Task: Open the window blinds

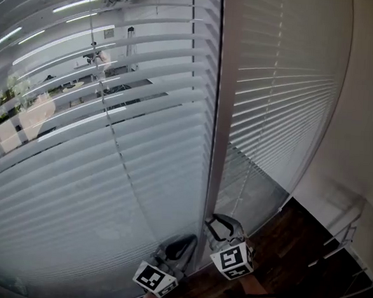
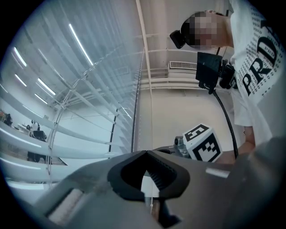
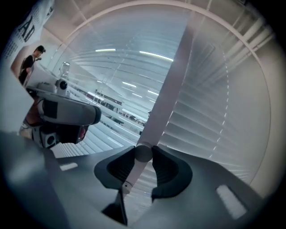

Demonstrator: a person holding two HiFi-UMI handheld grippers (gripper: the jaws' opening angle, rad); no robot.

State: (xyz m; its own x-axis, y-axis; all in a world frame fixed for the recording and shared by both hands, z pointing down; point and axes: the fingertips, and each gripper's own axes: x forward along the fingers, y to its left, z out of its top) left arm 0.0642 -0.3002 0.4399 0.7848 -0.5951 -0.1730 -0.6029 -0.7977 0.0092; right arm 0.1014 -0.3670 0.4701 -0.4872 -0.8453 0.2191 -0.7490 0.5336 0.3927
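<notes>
Two sets of white blinds hang on either side of a grey post (image 1: 222, 116). The left blind (image 1: 98, 139) has its slats tilted apart, and an office shows through them. The right blind (image 1: 280, 88) is nearly flat shut. My right gripper (image 1: 222, 227) is low by the post, shut on the white tilt wand (image 3: 143, 153), whose round shaft sits between the pads. My left gripper (image 1: 180, 245) is beside it, against the bottom of the left blind. Its jaw tips meet, with a thin cord (image 2: 151, 116) running down through them.
Dark wood floor (image 1: 294, 242) lies below the right blind, and a pale wall (image 1: 366, 126) closes the right side. A lift cord (image 1: 114, 140) runs down the left blind. In the left gripper view the person (image 2: 254, 67) stands close behind, with a black cable (image 2: 225, 116) hanging.
</notes>
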